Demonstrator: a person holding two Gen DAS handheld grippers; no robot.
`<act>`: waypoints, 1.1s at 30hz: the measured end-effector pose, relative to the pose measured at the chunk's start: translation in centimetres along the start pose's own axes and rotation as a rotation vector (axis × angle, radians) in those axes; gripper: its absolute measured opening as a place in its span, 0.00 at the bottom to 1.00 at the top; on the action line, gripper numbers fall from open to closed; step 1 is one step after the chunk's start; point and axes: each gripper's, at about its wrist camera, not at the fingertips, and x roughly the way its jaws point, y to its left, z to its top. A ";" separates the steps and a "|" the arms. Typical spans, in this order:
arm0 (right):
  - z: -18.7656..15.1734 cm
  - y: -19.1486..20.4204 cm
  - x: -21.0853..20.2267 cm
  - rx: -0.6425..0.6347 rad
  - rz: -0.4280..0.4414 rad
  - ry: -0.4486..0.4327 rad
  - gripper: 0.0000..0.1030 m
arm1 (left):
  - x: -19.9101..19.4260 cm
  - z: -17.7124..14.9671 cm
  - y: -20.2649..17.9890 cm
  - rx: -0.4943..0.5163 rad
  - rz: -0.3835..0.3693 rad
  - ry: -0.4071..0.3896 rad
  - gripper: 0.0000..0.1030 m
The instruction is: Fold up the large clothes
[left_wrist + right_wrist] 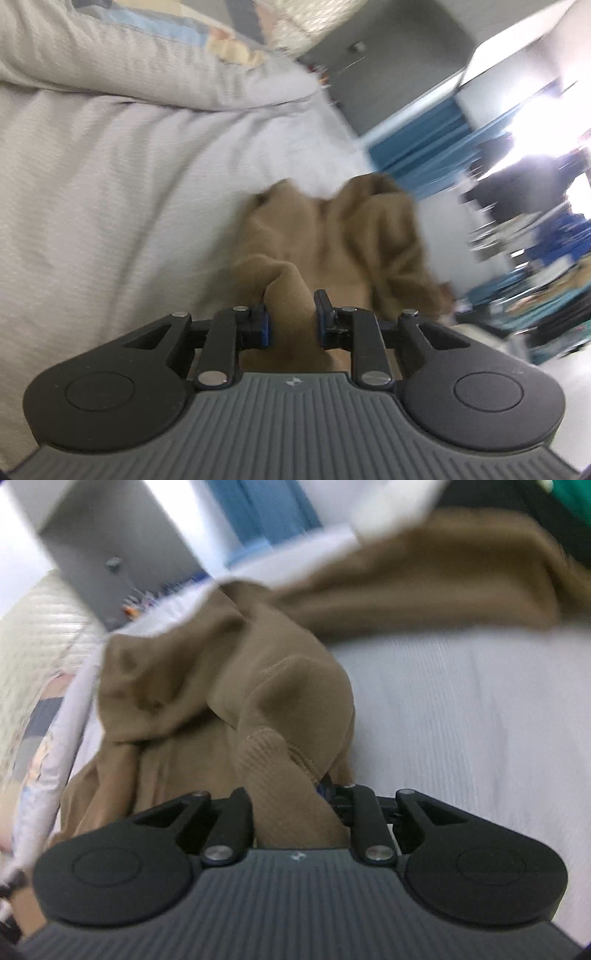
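Lying bunched on a pale grey-white bedspread [110, 177], a tan knit garment [340, 236] was the centre of both wrist views. In the left wrist view its soft brown cloth rose in a crumpled heap straight ahead of the left gripper [291, 314], and a fold of it ran back between the two blue-edged fingers [264, 325]. The jaws stood narrow and were clenched on that fold, the cloth filling the gap between them.

In the right wrist view the garment [229, 686] looked larger and closer — a ribbed edge, perhaps a cuff or hem, stood up directly in front of the right gripper [291, 794]. That ribbed part passed down between the jaws, hiding the left finger entirely and leaving only a sliver of the right finger [332, 794] in sight. The gripper was grasping the ribbed cloth. More of the tan fabric stretched away, blurred, toward the upper right of that view.

Around the garment the bedspread [461, 709] spread out with a fine ribbed texture. A thick pale pillow or folded duvet [122, 55] lay beyond it in the left view, with a patchwork cover [177, 26] behind. Farther off — all blurred — were blue curtains [417, 147], a grey wall [388, 59] and a bright window [546, 125].
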 end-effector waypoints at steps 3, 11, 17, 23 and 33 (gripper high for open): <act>-0.7 -1.4 1.5 0.098 -0.009 0.085 0.18 | 1.9 -0.9 0.5 0.030 0.128 0.040 0.25; -1.7 -0.1 2.9 0.076 -0.058 0.105 0.23 | 5.7 -1.1 2.0 -0.005 0.259 0.089 0.26; -2.7 1.4 1.5 0.023 -0.084 0.044 0.30 | 4.1 -1.5 1.9 -0.009 0.221 0.066 0.33; -4.0 2.2 -1.7 -0.053 -0.091 -0.049 0.65 | 1.0 -2.4 0.4 0.024 0.166 0.051 0.59; -5.2 3.2 -7.4 -0.123 0.013 -0.274 0.70 | -4.8 -6.0 -1.1 0.094 0.180 -0.030 0.66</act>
